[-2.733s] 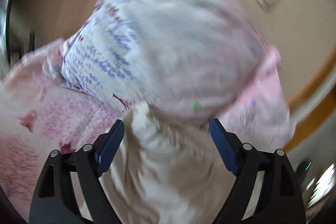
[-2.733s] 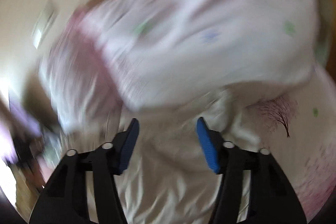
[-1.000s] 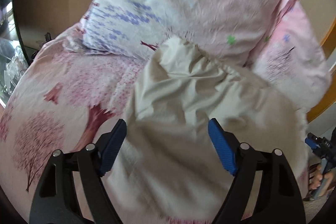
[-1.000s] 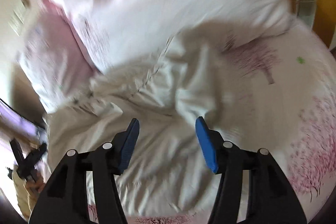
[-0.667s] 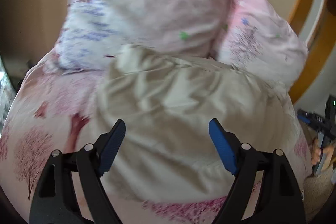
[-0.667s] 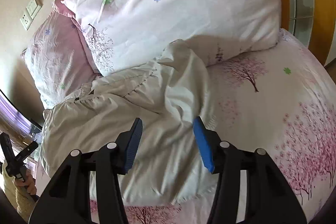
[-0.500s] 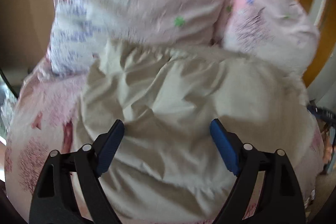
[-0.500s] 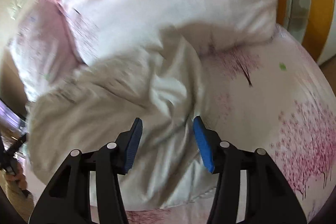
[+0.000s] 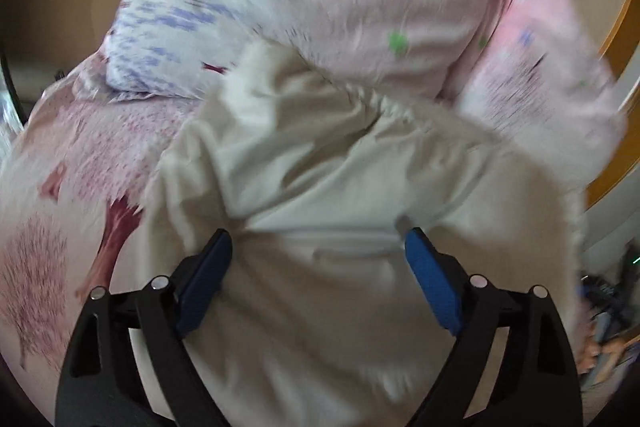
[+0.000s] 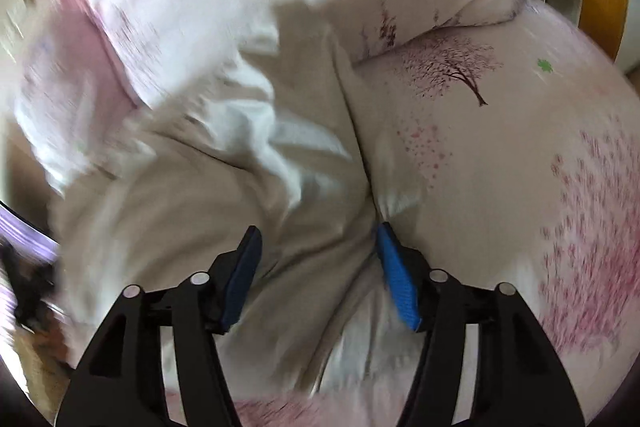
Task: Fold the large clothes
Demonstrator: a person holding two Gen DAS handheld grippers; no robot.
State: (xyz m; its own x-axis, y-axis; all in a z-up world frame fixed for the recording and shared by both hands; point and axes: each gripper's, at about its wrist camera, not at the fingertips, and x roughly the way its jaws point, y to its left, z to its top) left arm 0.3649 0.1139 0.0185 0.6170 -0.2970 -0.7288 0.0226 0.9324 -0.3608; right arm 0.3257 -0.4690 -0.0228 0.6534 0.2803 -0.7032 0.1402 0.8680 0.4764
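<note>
On a bed sheet [image 10: 520,155] printed with pink trees, pillows [image 9: 340,7] banked across the top of both frames. Sprawled centre frame, crumpled and unfolded: a large cream garment [image 9: 320,187], its top edge riding up against the pillows. Lower centre, left gripper [image 9: 318,259] spread wide above the cloth, holding nothing. Right gripper [image 10: 318,247] likewise agape and empty over the garment's right edge in the right wrist view. Likely hazards from here: pinching sheet along with cloth at that edge, or gathering several bunched layers, spoiling the fold.
</note>
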